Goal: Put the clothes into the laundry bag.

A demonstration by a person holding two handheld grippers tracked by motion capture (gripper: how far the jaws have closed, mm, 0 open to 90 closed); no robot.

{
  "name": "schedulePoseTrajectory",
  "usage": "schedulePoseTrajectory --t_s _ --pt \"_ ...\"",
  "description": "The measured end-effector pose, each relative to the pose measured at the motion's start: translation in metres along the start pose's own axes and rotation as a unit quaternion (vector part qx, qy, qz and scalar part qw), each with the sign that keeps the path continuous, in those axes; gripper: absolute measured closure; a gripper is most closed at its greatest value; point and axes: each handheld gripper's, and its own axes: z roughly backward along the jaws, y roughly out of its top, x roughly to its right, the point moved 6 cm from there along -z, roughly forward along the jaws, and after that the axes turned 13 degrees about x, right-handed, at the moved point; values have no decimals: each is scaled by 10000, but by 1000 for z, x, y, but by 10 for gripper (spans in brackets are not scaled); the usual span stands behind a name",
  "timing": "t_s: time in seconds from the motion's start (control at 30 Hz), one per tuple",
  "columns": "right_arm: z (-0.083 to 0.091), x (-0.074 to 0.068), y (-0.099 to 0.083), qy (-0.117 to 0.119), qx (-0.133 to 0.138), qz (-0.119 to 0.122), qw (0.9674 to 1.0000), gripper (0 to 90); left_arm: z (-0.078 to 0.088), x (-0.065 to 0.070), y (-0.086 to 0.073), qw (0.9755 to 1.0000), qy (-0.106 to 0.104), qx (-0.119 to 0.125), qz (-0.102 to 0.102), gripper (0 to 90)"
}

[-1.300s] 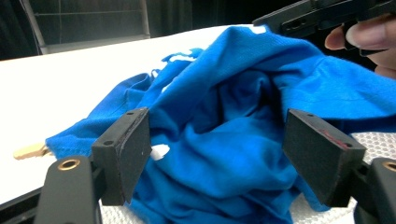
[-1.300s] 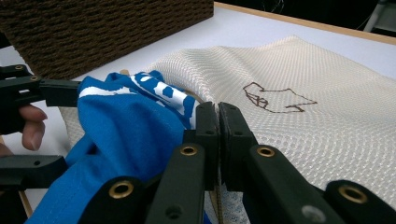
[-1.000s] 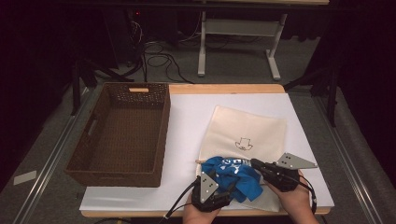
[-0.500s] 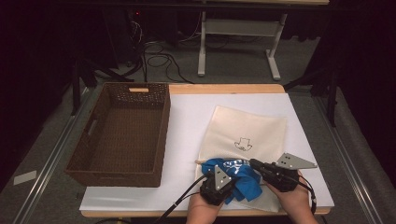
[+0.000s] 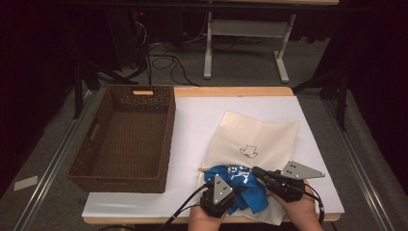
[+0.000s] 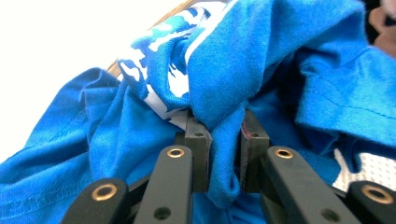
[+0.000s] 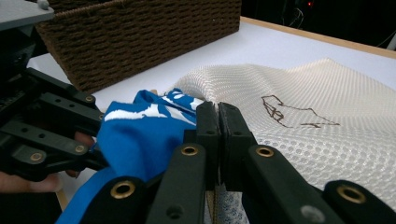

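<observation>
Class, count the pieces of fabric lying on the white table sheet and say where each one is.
2: a cream mesh bag right of the brown wicker basket, and a crumpled blue printed garment at the bag's near edge. More may be hidden inside.

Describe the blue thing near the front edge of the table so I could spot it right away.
On the white table top, right of the brown woven basket, lies a cream mesh bag. At its near end sits a crumpled bright blue cloth with white print, pinched in a fold by the left gripper. It is the one vivid blue, rumpled item; everything around it is pale or brown.
</observation>
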Motion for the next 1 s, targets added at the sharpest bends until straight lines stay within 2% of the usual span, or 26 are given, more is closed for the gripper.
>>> schedulePoseTrajectory --t_s 0.17,0.33,0.43,0.5,0.7,0.8,0.9,1.0 --pt "1 0 1 -32 32 -26 10000 890 -7 3 2 10000 -2 40 19 782" --pt "3 3 3 -20 98 -18 9999 890 -23 5 -3 9999 46 42 91 781" --pt "3 3 4 -19 151 -10 9999 890 -31 3 0 9997 148 112 179 781" --pt "4 4 5 -22 176 -1 9998 890 -37 1 3 9994 265 164 166 781" --pt "7 5 7 -42 211 -17 9998 890 -50 -14 9 9971 632 318 263 780" --pt "8 6 7 -52 227 -18 9997 890 -53 -14 8 9973 612 322 266 771" --pt "8 6 7 -50 221 -20 9997 890 -47 -11 7 9980 509 335 141 690" --pt "8 6 6 -44 205 -20 9998 890 -37 -10 6 9982 408 397 196 553"
